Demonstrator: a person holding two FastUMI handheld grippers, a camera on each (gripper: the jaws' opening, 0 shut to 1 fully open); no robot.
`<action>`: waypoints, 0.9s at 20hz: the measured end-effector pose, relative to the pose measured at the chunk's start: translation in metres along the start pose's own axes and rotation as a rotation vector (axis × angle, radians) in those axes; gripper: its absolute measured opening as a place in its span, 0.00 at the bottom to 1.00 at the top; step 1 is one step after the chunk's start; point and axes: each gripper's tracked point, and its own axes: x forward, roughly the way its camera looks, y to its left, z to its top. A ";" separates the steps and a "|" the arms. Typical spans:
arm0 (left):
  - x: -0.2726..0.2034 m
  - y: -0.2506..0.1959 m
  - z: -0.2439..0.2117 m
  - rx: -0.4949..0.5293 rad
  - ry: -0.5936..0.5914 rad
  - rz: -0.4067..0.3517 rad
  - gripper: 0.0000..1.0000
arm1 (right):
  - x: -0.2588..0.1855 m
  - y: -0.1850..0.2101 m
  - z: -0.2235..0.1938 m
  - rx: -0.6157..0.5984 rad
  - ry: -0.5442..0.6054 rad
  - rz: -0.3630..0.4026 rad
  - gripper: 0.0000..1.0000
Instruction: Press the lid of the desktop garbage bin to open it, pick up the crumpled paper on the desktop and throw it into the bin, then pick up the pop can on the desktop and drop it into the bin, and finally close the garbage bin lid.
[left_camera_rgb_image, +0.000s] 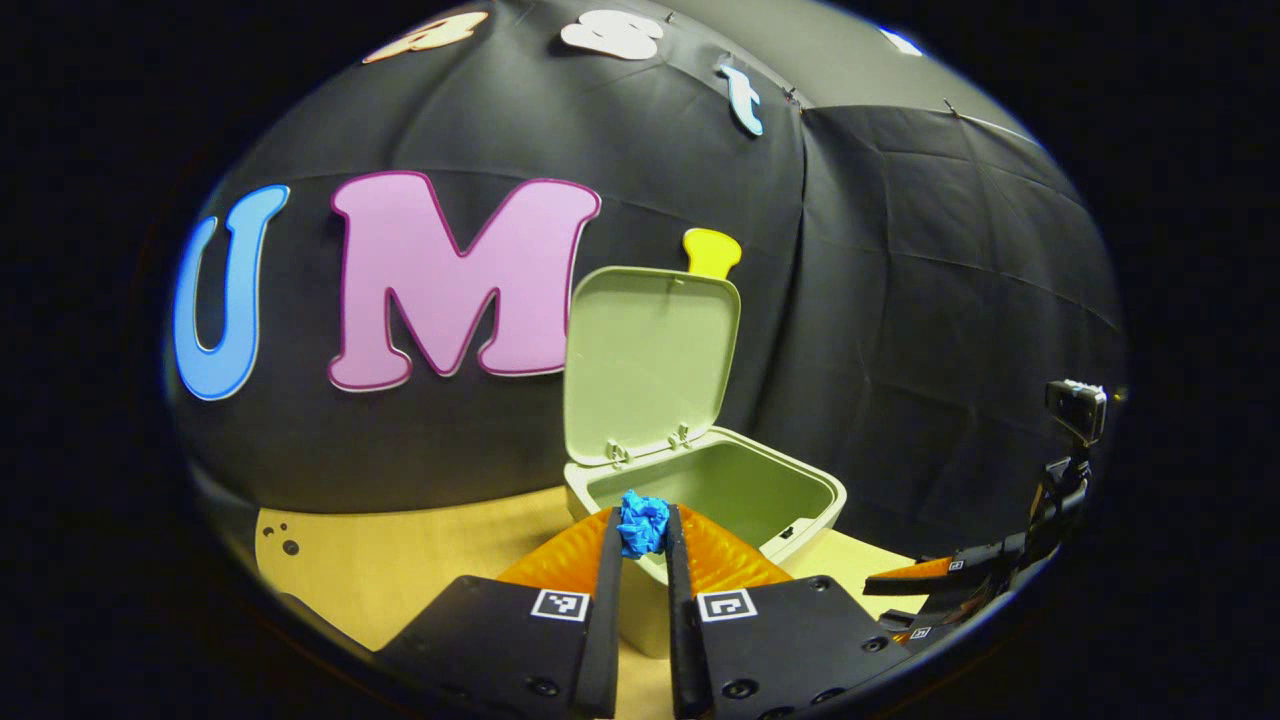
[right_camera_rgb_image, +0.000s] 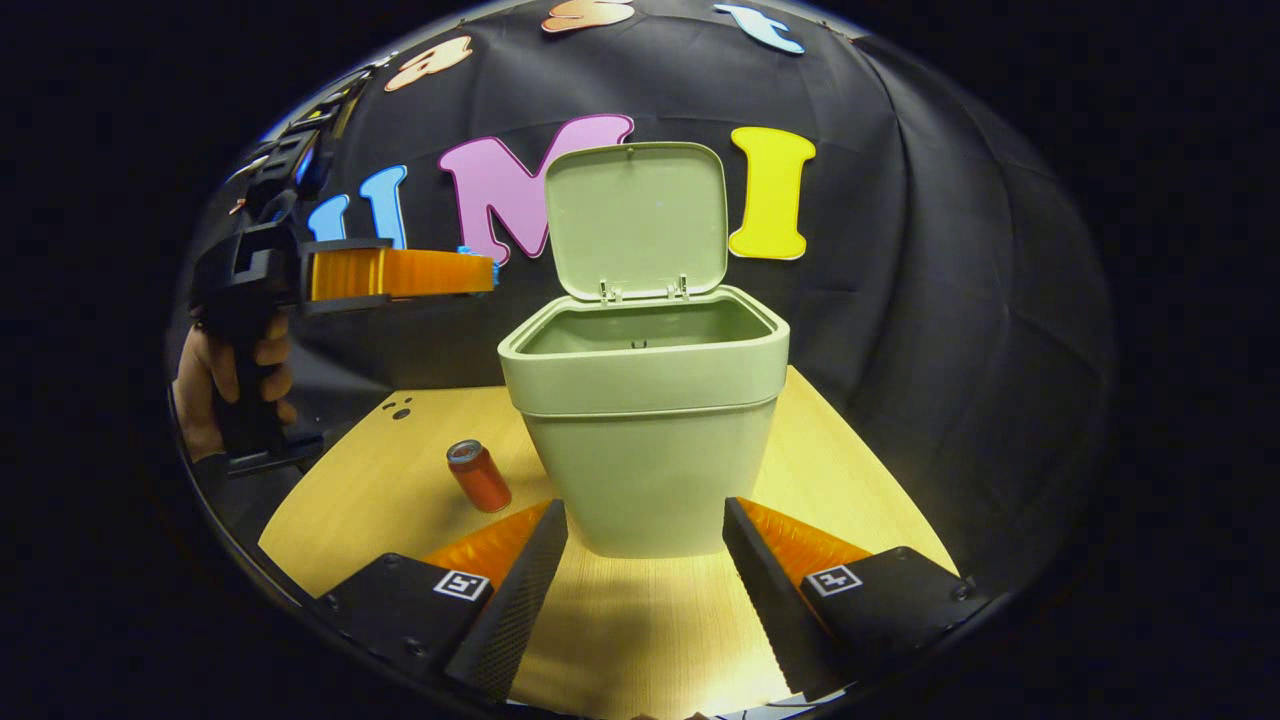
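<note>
A pale green bin (right_camera_rgb_image: 645, 400) stands on the wooden table (right_camera_rgb_image: 850, 470) with its lid (right_camera_rgb_image: 635, 220) swung upright. My left gripper (left_camera_rgb_image: 644, 515) is shut on a blue crumpled paper (left_camera_rgb_image: 640, 532), held above the bin's (left_camera_rgb_image: 720, 490) near rim. In the right gripper view a hand holds that left gripper (right_camera_rgb_image: 485, 272) high, to the left of the bin's rim. A red pop can (right_camera_rgb_image: 480, 477) stands upright on the table left of the bin. My right gripper (right_camera_rgb_image: 645, 520) is open low in front of the bin, with nothing between its fingers.
A small camera on a stand (left_camera_rgb_image: 1075, 405) sits at the far right in the left gripper view, above my right gripper (left_camera_rgb_image: 885, 600). Black cloth walls close in behind the bin. Bare tabletop (left_camera_rgb_image: 400, 560) lies left of the bin.
</note>
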 end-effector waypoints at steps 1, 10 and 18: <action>0.006 -0.005 -0.002 -0.018 0.006 -0.014 0.25 | 0.000 -0.001 -0.002 0.005 0.005 -0.003 0.98; 0.033 -0.025 -0.018 -0.065 0.050 -0.072 0.28 | 0.001 -0.010 -0.012 0.014 0.032 -0.013 0.99; 0.040 -0.023 -0.017 -0.023 0.038 -0.027 0.70 | 0.006 -0.010 -0.012 -0.001 0.041 0.003 0.99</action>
